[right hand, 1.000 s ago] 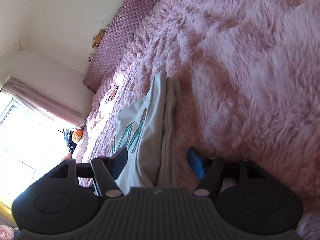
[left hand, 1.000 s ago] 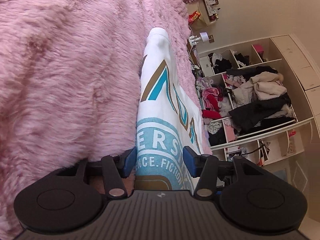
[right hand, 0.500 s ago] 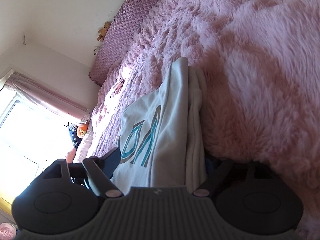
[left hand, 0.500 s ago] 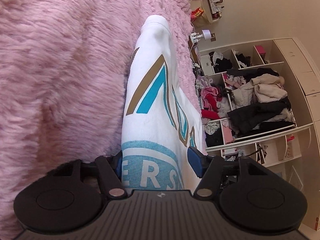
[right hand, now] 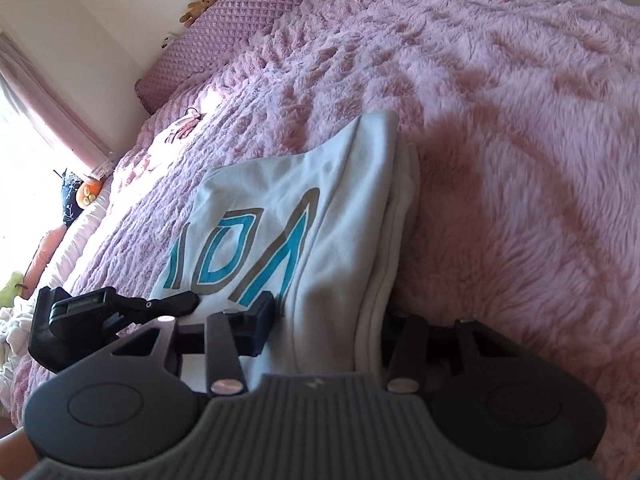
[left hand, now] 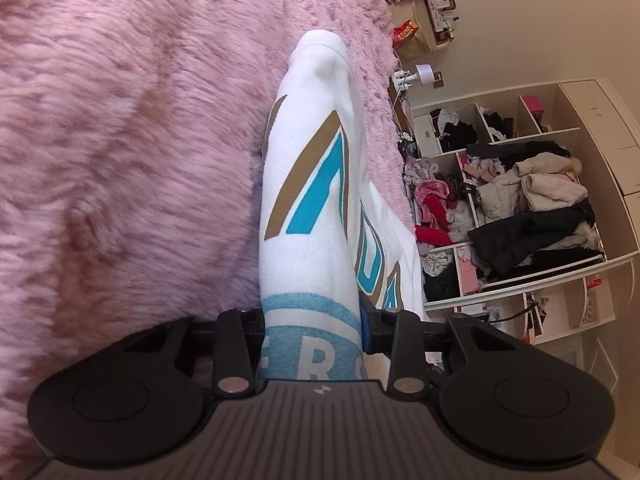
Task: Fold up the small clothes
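Open shelves (left hand: 516,208) at 3 o'clock are stuffed with jumbled clothes. The white shirt (left hand: 316,184) lies on the pink blanket (left hand: 120,140), long axis toward 12. Left tongs (left hand: 312,328) and right tongs (right hand: 324,328) each pinch its near edge; the right's far finger is hidden.

Left wrist view: low, close over pink fluffy bedspread (left hand: 120,152), looking along white printed garment (left hand: 312,184) toward bed edge; open shelving (left hand: 520,208) and wall beyond at right. Right wrist view: equally low and close, facing along bedspread (right hand: 500,100) toward quilted headboard (right hand: 224,36) and curtained window (right hand: 36,92) at left. Shared: same garment (right hand: 280,216), seen from opposite ends, and bedspread around it.
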`<act>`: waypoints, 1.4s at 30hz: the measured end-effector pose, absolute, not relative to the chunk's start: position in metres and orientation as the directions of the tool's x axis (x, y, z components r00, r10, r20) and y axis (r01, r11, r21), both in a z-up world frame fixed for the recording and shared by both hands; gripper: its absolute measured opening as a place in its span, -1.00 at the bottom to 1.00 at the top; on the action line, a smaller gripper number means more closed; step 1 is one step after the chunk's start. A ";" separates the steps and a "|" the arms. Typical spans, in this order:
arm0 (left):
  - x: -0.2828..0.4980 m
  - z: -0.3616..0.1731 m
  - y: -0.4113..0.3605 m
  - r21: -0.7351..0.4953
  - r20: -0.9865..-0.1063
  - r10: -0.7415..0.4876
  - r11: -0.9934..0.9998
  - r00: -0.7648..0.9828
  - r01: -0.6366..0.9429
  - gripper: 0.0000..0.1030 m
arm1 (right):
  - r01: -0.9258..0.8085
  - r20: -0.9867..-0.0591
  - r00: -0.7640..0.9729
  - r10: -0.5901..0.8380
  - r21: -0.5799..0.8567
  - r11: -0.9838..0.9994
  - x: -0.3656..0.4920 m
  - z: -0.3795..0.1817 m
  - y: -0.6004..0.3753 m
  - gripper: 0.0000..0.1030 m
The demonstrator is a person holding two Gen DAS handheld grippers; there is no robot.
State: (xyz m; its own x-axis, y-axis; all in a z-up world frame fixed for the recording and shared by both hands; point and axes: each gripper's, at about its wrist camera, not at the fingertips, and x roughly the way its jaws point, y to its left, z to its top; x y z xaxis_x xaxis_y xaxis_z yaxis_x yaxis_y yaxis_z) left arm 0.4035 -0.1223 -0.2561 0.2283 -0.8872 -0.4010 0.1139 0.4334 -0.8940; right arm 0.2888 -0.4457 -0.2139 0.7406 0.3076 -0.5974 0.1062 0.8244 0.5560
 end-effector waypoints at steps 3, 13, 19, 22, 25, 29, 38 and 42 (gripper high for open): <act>0.399 -0.248 -0.124 -0.886 -0.410 -0.879 0.447 0.244 0.123 -0.23 | 0.113 -0.608 0.745 0.274 0.520 0.847 0.287 -0.207 -0.439 -0.32; 0.392 -0.223 -0.127 -0.882 -0.392 -0.884 0.440 0.256 0.169 -0.25 | 0.132 -0.609 0.761 0.224 0.483 0.865 0.276 -0.193 -0.435 -0.50; 0.380 -0.189 -0.126 -0.857 -0.395 -0.885 0.451 0.245 0.249 -0.25 | 0.116 -0.600 0.773 0.206 0.452 0.884 0.267 -0.165 -0.423 -0.54; 0.371 -0.167 -0.114 -0.858 -0.369 -0.893 0.434 0.258 0.273 -0.25 | 0.092 -0.583 0.784 0.212 0.448 0.889 0.259 -0.140 -0.411 -0.54; 0.360 -0.144 -0.086 -0.852 -0.351 -0.893 0.430 0.281 0.299 -0.26 | 0.054 -0.558 0.794 0.241 0.461 0.886 0.251 -0.114 -0.391 -0.54; 0.341 -0.111 -0.043 -0.825 -0.354 -0.876 0.457 0.328 0.331 -0.26 | -0.006 -0.523 0.802 0.288 0.475 0.880 0.245 -0.084 -0.348 -0.54; 0.307 -0.097 0.055 -0.810 -0.366 -0.825 0.510 0.432 0.288 -0.25 | -0.119 -0.503 0.770 0.392 0.491 0.863 0.241 -0.063 -0.247 -0.54; 0.302 -0.124 0.082 -0.827 -0.382 -0.812 0.513 0.440 0.229 -0.26 | -0.133 -0.542 0.727 0.422 0.492 0.861 0.240 -0.083 -0.210 -0.54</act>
State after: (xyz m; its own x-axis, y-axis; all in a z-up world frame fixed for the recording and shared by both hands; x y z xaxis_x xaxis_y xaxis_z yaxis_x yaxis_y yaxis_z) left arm 0.3017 0.0823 -0.1242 0.4404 -0.8124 -0.3822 0.2292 0.5133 -0.8270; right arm 0.2405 -0.2095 -0.0825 0.7265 0.4221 -0.5422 -0.1330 0.8606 0.4916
